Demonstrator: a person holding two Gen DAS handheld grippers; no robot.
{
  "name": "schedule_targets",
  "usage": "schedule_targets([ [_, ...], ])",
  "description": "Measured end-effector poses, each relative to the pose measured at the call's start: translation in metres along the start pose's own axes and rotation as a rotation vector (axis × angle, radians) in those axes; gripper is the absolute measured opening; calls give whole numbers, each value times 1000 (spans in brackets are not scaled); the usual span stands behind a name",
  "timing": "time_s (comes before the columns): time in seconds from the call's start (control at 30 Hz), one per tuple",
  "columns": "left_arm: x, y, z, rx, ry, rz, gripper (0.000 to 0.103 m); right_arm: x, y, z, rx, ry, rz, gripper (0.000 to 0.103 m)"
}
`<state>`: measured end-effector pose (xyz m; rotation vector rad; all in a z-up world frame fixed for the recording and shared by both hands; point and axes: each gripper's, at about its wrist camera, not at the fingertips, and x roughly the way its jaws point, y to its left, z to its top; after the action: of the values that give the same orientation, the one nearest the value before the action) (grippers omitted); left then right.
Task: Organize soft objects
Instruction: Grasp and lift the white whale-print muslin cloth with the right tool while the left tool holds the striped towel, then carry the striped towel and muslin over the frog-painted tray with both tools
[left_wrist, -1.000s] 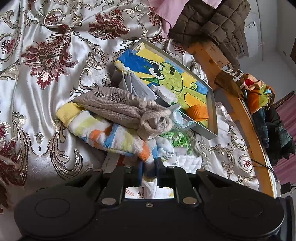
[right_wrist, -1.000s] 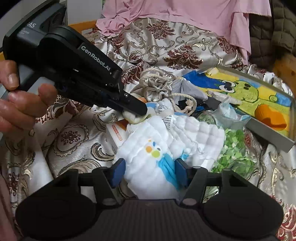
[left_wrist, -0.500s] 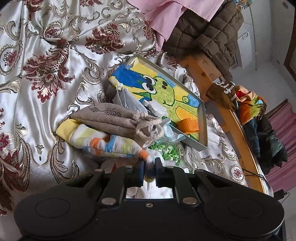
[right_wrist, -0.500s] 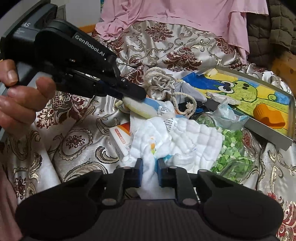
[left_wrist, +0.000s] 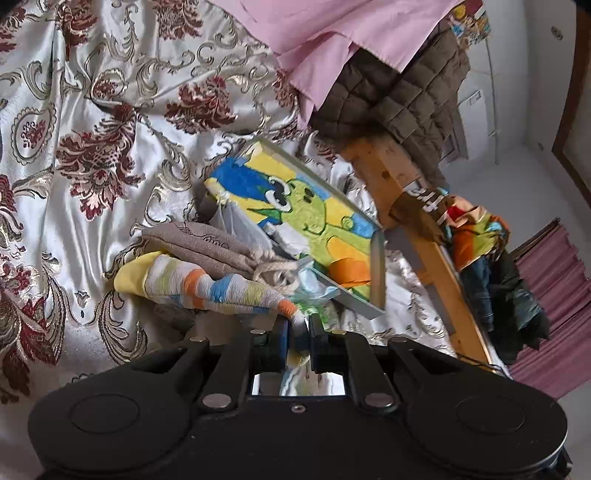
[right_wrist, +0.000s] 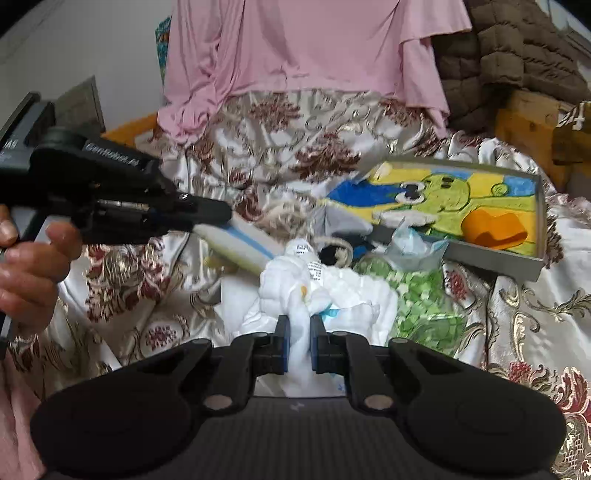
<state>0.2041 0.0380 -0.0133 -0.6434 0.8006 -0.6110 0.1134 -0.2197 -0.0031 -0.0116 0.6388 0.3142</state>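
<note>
Right wrist view is showing the right gripper (right_wrist: 298, 339), jaws having just been closing, pinching a fold of the white cloth (right_wrist: 325, 291) heaped on the bedspread (right_wrist: 524, 332); the left gripper (left_wrist: 298, 334) is pinching the striped sock (left_wrist: 207, 284). Lifting both slowly should be keeping neighbouring items from dragging along.

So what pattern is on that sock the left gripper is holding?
The sock has white, orange, blue and pale green stripes with a yellow end, clearest in the left wrist view.
</note>
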Motion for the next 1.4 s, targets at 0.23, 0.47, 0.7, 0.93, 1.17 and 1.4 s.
schedule_targets([
  [0.23,-25,-14,-6,9,-56,-37,11,-24,-9,5,60,-112,2,12],
  [0.47,-43,-40,-19,124,-97,-90,11,-47,-20,8,103,-220,4,12],
  [0.7,-57,-58,-20,141,-134,-124,11,-59,-30,11,139,-287,11,12],
  [0.93,-51,-84,-4,175,-158,-133,11,-62,-51,15,196,-339,19,12],
  [1.17,-24,-112,24,202,-194,-147,11,-62,-78,25,249,-415,-24,12],
  [1.4,33,-147,63,259,-193,-125,11,-33,-112,45,303,-474,-110,13],
])
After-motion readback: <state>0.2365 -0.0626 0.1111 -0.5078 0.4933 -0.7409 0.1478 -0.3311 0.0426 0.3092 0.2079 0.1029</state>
